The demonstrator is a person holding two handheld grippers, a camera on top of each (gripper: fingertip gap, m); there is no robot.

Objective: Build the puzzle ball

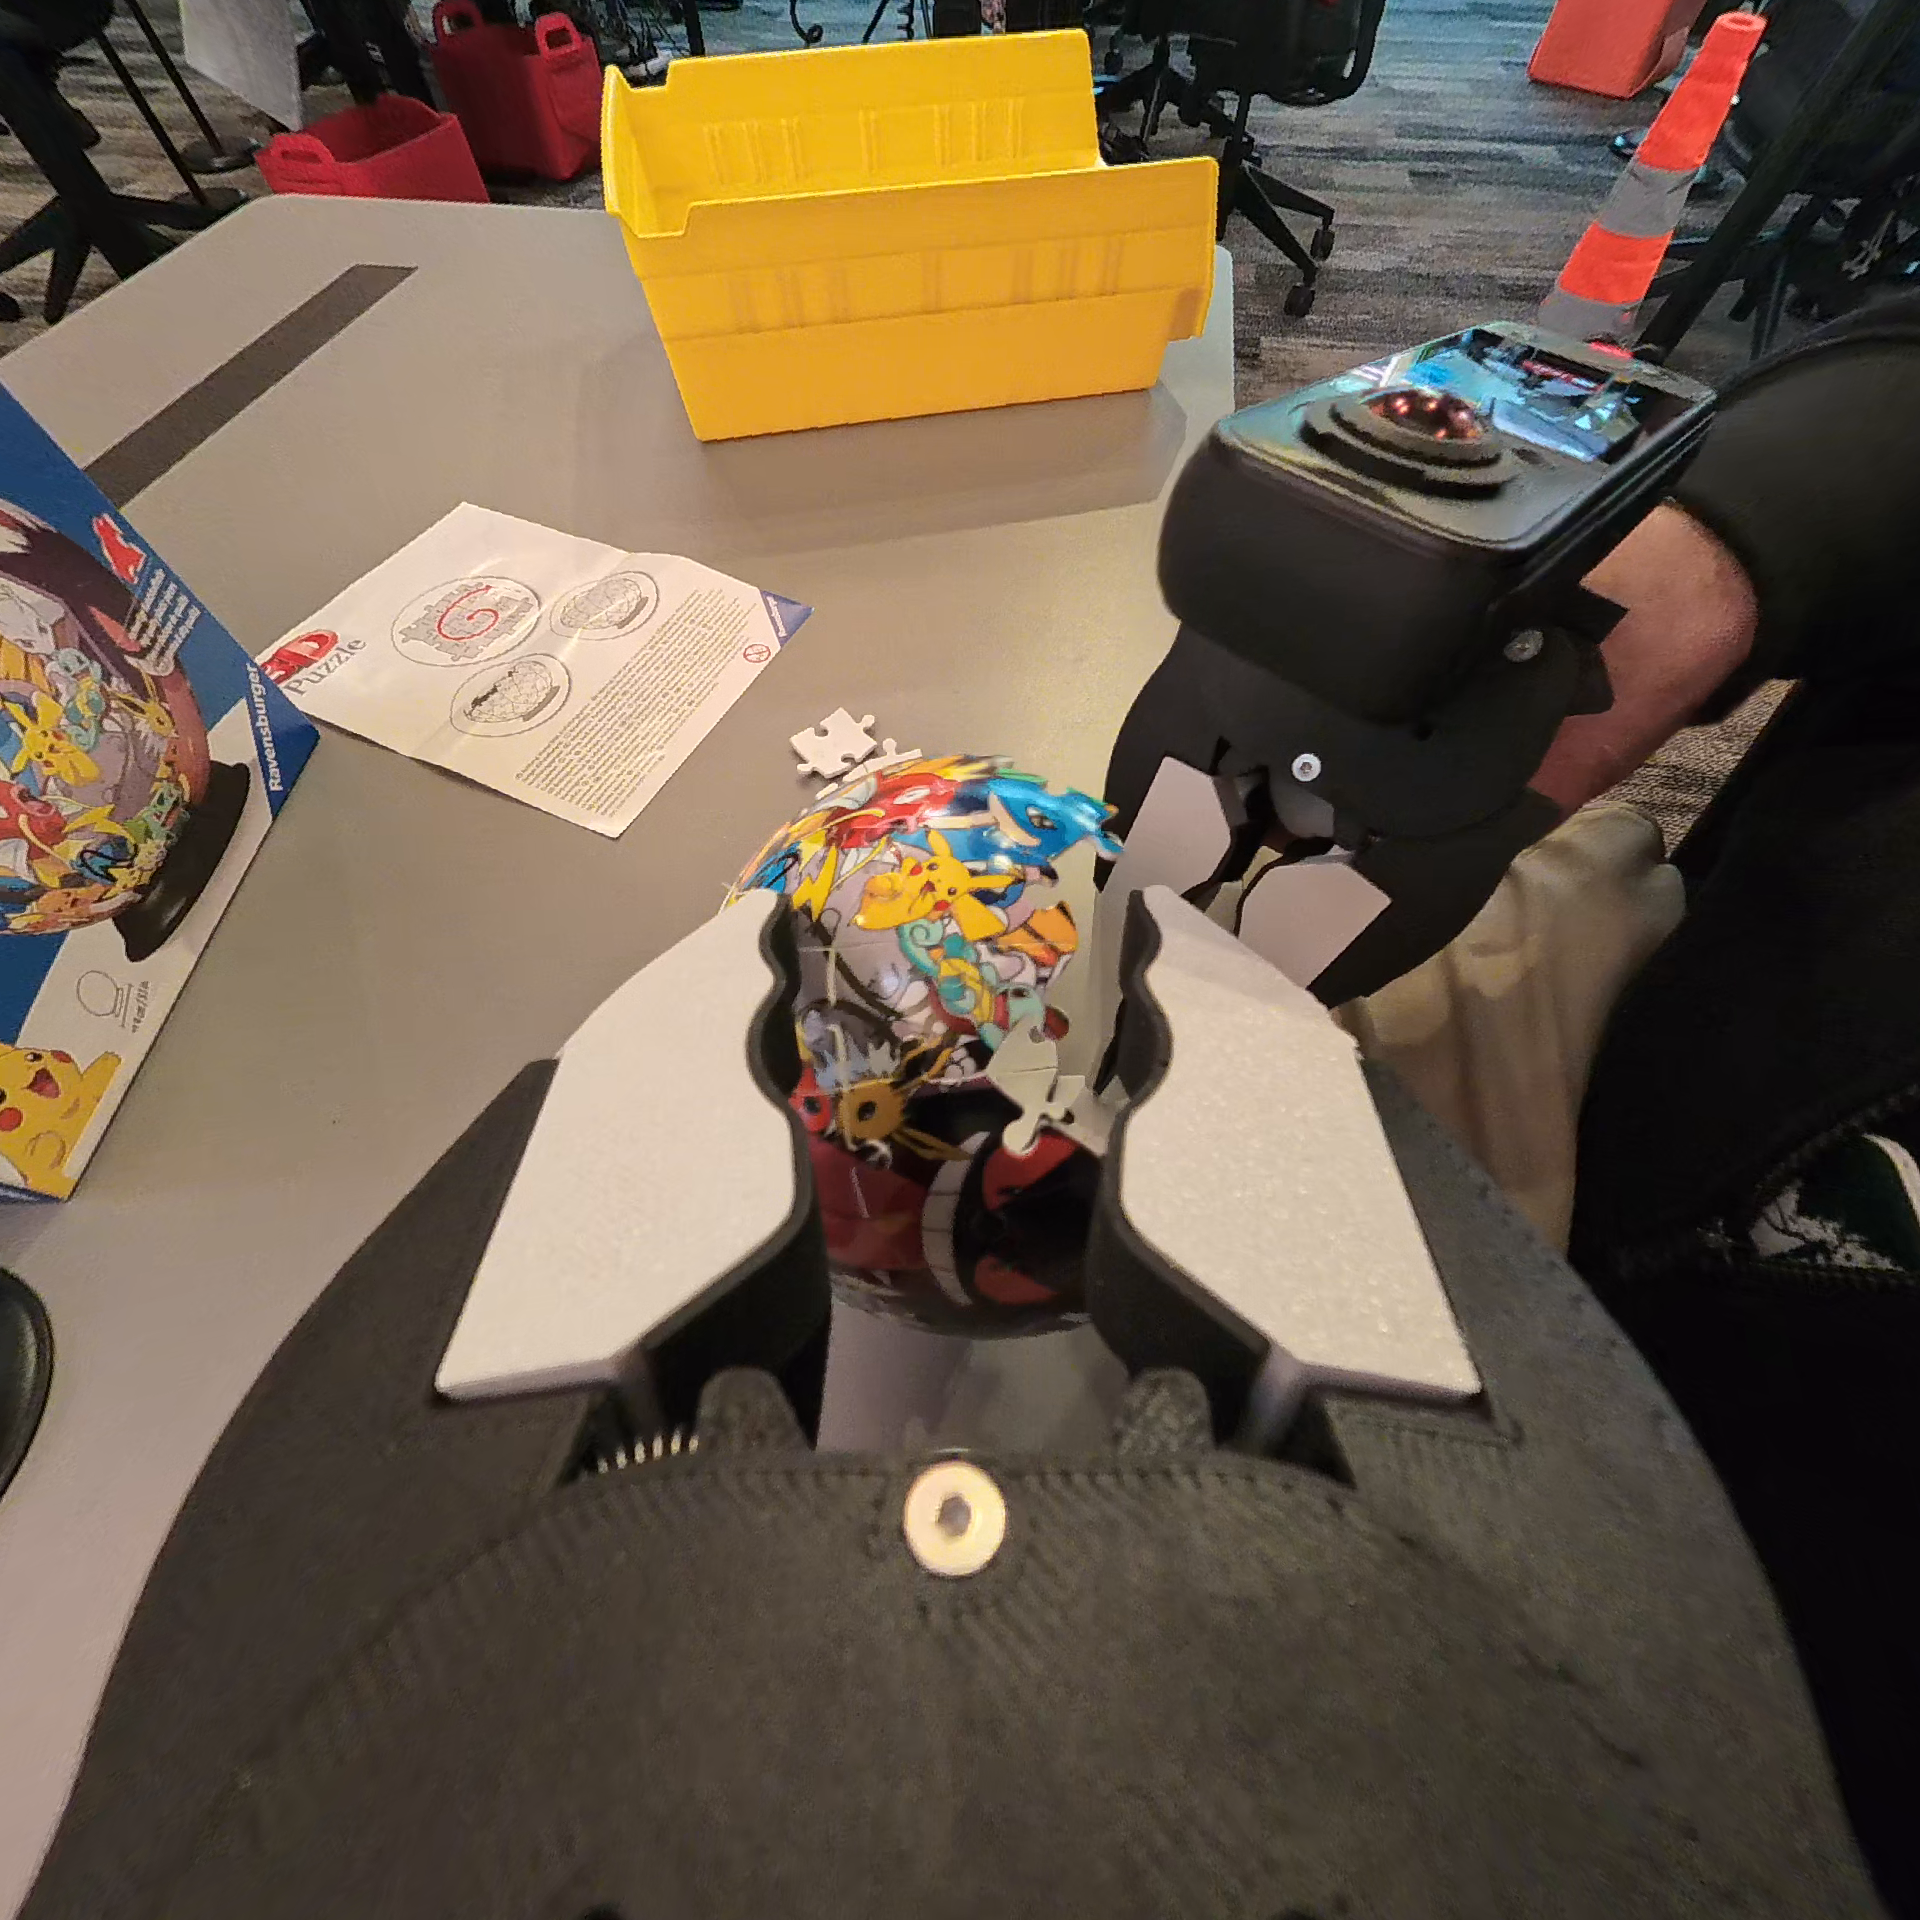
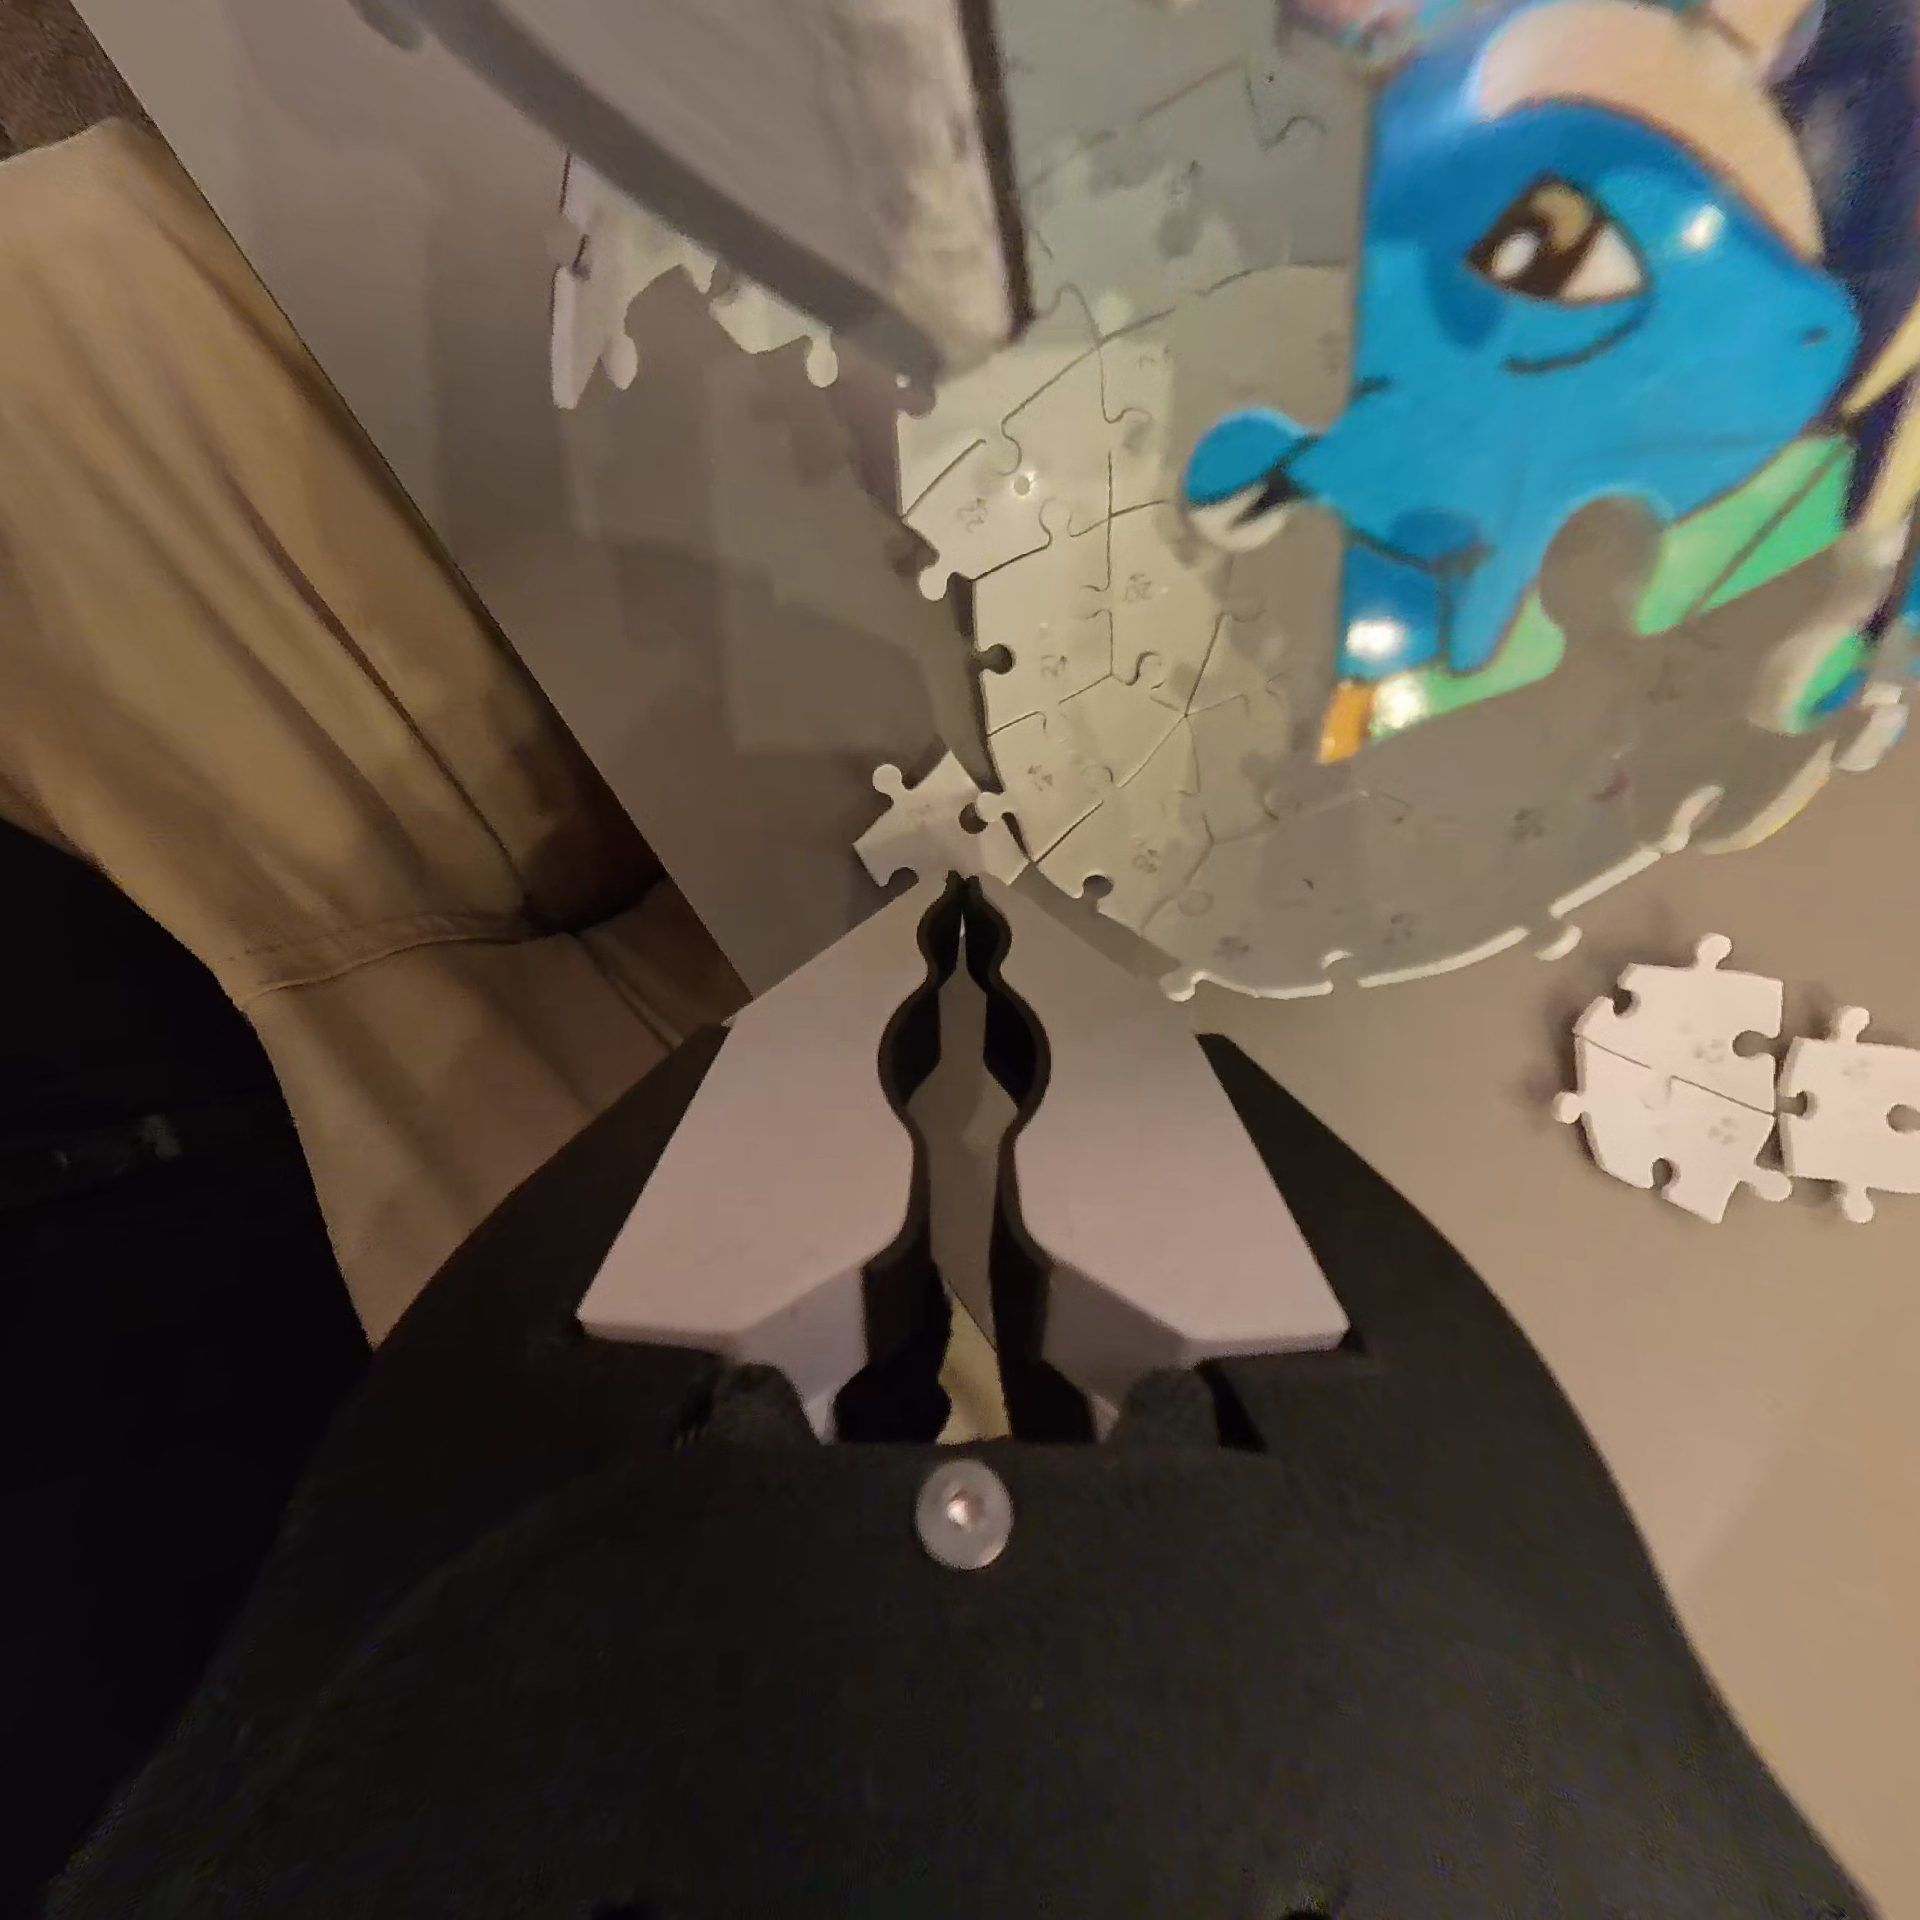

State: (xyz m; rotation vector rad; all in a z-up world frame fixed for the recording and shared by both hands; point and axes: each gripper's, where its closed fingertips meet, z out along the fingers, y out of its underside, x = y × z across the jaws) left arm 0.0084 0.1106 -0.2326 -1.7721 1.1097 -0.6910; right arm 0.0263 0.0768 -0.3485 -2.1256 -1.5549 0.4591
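Observation:
The puzzle ball (image 1: pixel 935 935) is a partly built colourful shell. My left gripper (image 1: pixel 956 914) is shut on it, one finger on each side, holding it above the grey table (image 1: pixel 416 935). My right gripper (image 2: pixel 961 883) is shut on a white puzzle piece (image 2: pixel 914 831), held by its edge against the open rim of the ball (image 2: pixel 1122 623), whose grey inner side faces this camera. In the left wrist view the right gripper (image 1: pixel 1110 1070) reaches down at the ball's right side with the piece (image 1: pixel 1044 1091) at the shell's edge.
Loose white pieces (image 2: pixel 1662 1101) lie on the table beside the ball, also seen behind it (image 1: pixel 836 738). A yellow bin (image 1: pixel 914 260) stands at the back. An instruction sheet (image 1: pixel 540 665) and the puzzle box (image 1: pixel 104 831) lie at the left. A person's leg (image 2: pixel 260 623) is close at the table edge.

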